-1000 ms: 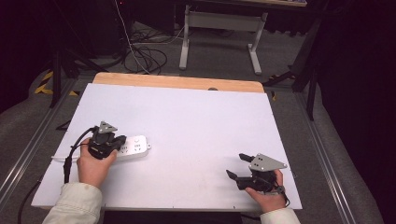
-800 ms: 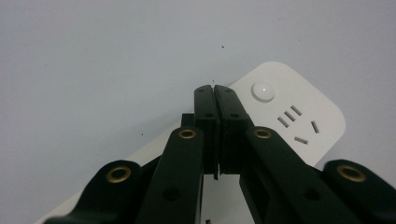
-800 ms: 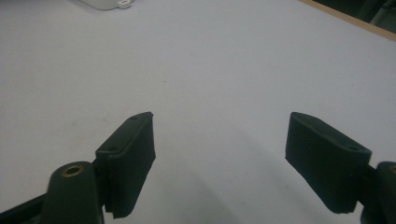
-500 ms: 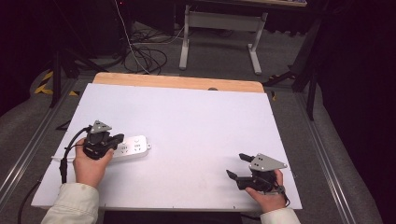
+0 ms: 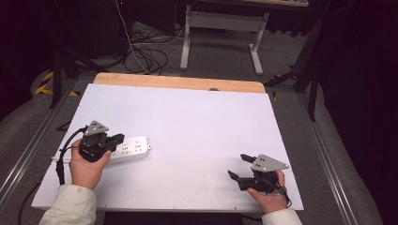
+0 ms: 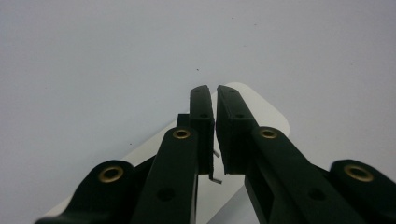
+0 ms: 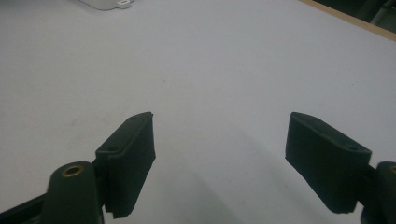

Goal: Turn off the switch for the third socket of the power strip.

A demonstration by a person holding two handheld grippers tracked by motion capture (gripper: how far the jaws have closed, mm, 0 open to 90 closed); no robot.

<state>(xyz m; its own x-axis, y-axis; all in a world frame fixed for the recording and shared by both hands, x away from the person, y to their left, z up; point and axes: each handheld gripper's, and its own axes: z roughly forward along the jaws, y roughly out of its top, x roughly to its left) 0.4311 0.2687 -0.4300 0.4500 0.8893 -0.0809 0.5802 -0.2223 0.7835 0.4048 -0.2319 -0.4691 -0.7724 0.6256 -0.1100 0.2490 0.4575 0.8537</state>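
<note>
A white power strip (image 5: 133,146) lies flat at the table's left. My left gripper (image 5: 119,138) hovers over its left end, held in a hand. In the left gripper view the jaws (image 6: 215,93) stand almost together with a thin slit, above the strip's rounded end (image 6: 264,119). Small metal pins (image 6: 215,178) show low in the slit and a black piece (image 6: 183,120) sits beside one jaw, so it looks shut on a small black plug. My right gripper (image 5: 237,165) rests near the front right edge, open, with bare table between its jaws (image 7: 222,123).
The white table top (image 5: 197,117) has a wooden strip along its far edge (image 5: 178,82). The power strip's corner (image 7: 105,3) shows far off in the right gripper view. A black cable (image 5: 60,164) loops off the left edge. A desk frame and floor cables lie beyond.
The left gripper has shifted slightly left over the power strip's end. The right gripper and the strip have not moved.
</note>
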